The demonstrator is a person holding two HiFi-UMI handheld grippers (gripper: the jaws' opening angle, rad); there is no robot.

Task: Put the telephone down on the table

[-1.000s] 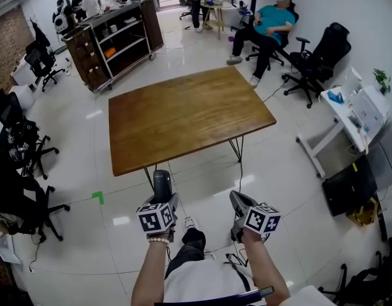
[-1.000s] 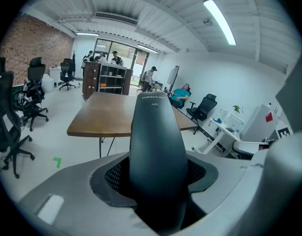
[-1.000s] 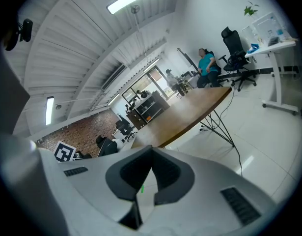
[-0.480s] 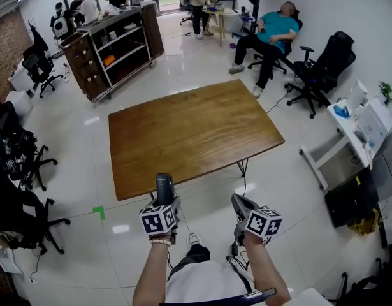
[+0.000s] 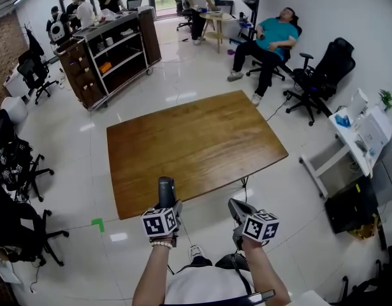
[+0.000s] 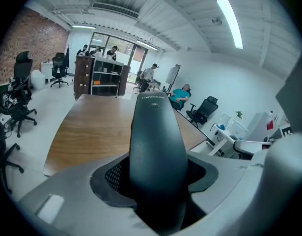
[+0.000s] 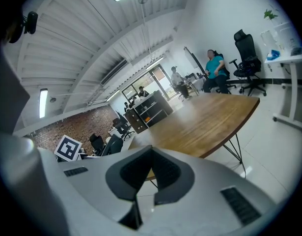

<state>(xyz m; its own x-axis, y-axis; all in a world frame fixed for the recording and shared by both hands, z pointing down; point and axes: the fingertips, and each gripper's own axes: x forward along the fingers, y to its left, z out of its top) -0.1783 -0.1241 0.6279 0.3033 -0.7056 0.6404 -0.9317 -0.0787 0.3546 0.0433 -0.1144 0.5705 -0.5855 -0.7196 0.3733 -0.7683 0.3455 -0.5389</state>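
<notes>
My left gripper (image 5: 165,199) is shut on a dark grey telephone handset (image 5: 165,192) that sticks forward from its jaws. In the left gripper view the telephone (image 6: 157,151) fills the middle, with the jaws clamped on its lower end. The handset's tip hangs just over the near edge of the bare wooden table (image 5: 196,146). My right gripper (image 5: 238,208) is shut with nothing in it; it hovers short of the table's near edge, to the right of the left one. Its closed jaws point toward the tabletop (image 7: 209,119) in the right gripper view.
A dark shelving cart (image 5: 113,50) stands beyond the table at the far left. Black office chairs (image 5: 323,69) and a seated person (image 5: 269,40) are at the far right. A white desk (image 5: 364,132) lines the right wall. More chairs (image 5: 17,164) stand at the left.
Both grippers have come forward toward the table together; the table's near edge now lies right at the telephone's tip. The grip on the telephone is unchanged.
</notes>
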